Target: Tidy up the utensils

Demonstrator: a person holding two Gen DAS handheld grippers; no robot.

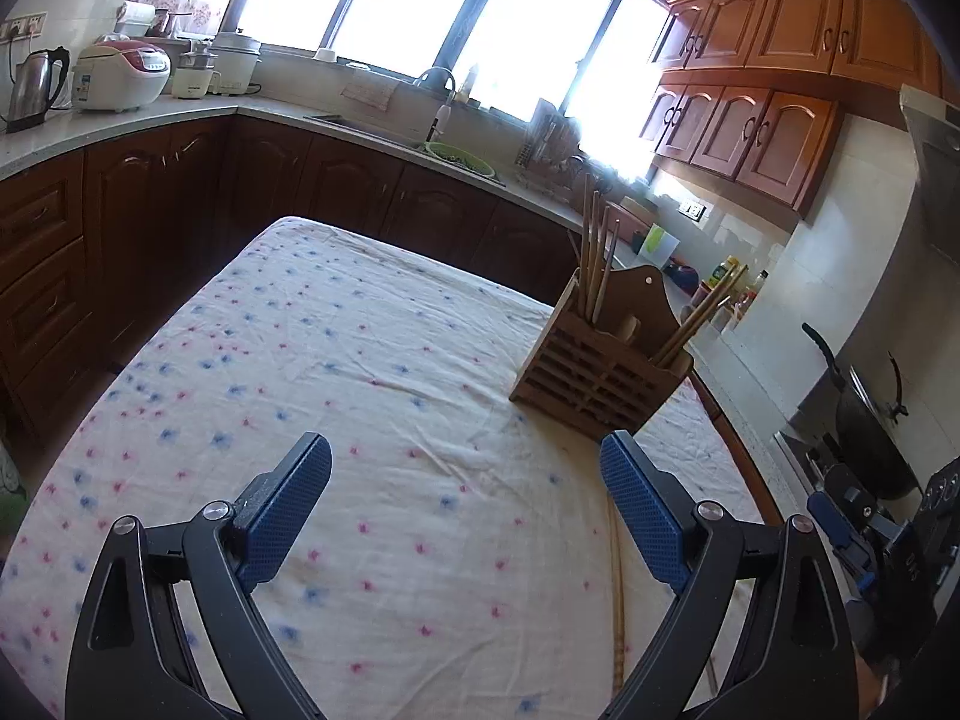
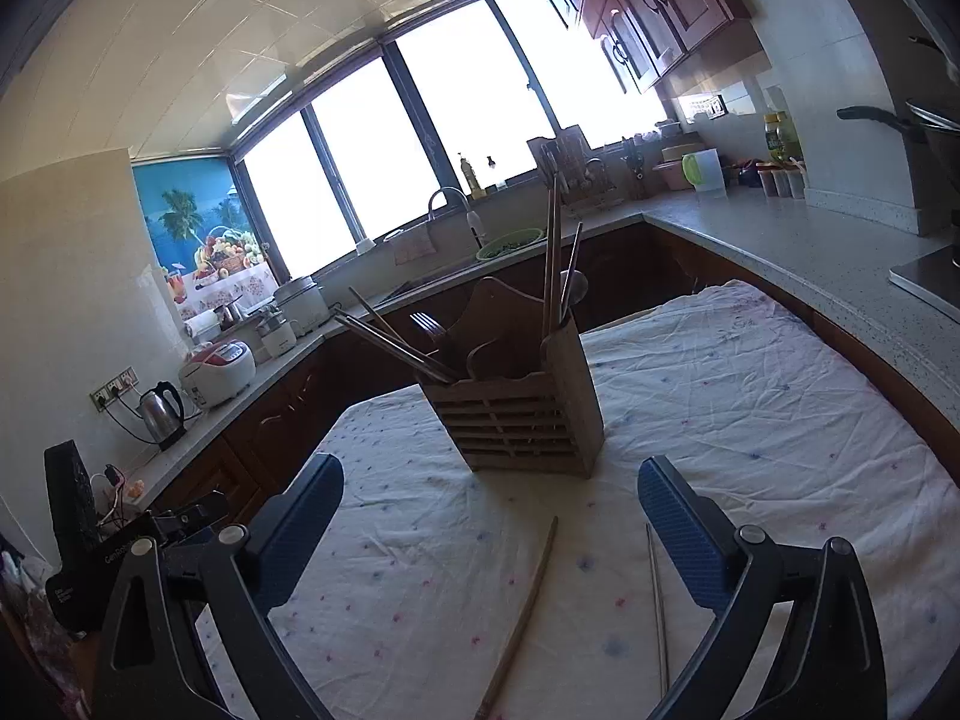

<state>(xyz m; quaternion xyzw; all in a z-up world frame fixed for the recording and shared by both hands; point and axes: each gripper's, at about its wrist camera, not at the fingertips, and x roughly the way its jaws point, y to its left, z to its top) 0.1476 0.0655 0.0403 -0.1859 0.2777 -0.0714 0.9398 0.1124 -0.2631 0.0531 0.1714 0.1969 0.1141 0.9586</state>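
Observation:
A slatted wooden utensil holder (image 1: pixel 591 369) stands on the floral tablecloth (image 1: pixel 360 372), with chopsticks (image 1: pixel 597 252) sticking up from its compartments. It also shows in the right wrist view (image 2: pixel 522 408), holding chopsticks, a fork (image 2: pixel 429 324) and a spoon. One wooden chopstick (image 2: pixel 519 618) and one metal chopstick (image 2: pixel 657 606) lie loose on the cloth (image 2: pixel 750 408) in front of the holder. My right gripper (image 2: pixel 489 492) is open and empty above them. My left gripper (image 1: pixel 465 474) is open and empty, left of a loose wooden chopstick (image 1: pixel 618 588).
Kitchen counters run around the table, with a kettle (image 1: pixel 33 87), rice cookers (image 1: pixel 120 72), a sink and tap (image 1: pixel 441 102) and a green basin (image 1: pixel 459 157). A wok (image 1: pixel 864 420) sits on the stove at right. Wooden cabinets hang above.

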